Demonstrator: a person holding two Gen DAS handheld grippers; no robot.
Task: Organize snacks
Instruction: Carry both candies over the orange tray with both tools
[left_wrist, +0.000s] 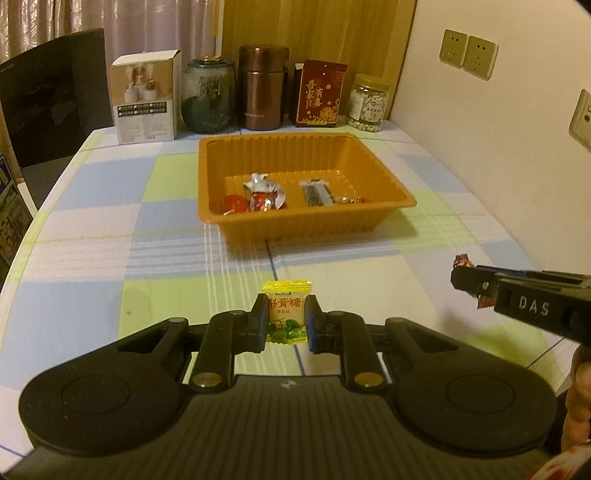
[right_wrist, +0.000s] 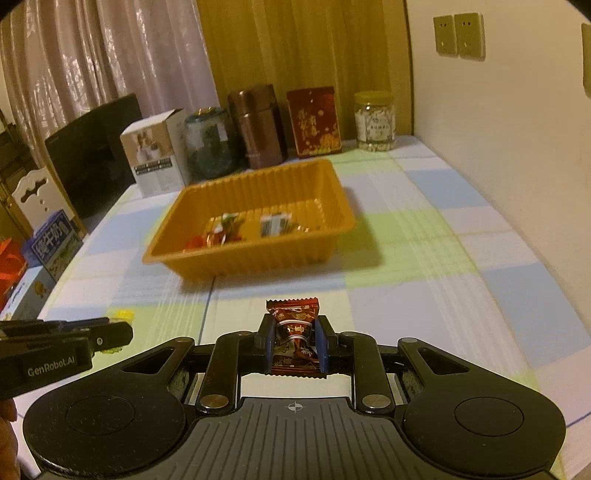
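- The left gripper (left_wrist: 286, 323) pinches a yellow candy packet (left_wrist: 286, 314) between its pads, held clear above the tablecloth (left_wrist: 92, 236).
- The right gripper (right_wrist: 294, 341) pinches a dark red candy packet (right_wrist: 294, 334) the same way, also off the cloth; from the left wrist view it sits at about 3 o'clock, with wrapper ends poking out either side of its fingers.
- Both grips look narrow, on slick crinkled wrappers. In my judgement a packet could slide out on the way, since only a strip of film is squeezed.
- The two grippers ride close side by side. If both head for the same spot they may knock fingers together and shake a packet loose.
- The orange tray (left_wrist: 306, 140) lies ahead at 12 o'clock, its near wall raised. A low approach could catch that lip, shove the light tray, or drop the candy short.
- Count in the tray: roughly four wrapped snacks — a red one, a silver-and-red one, a dark flat one, a small amber one; the blur leaves this unsure.
- Farthest, along the back edge: one white box (left_wrist: 146, 99), one glass jar (left_wrist: 208, 94), one brown canister (left_wrist: 263, 86), one red box (left_wrist: 319, 94), one clear jar with yellow lid (left_wrist: 369, 103).
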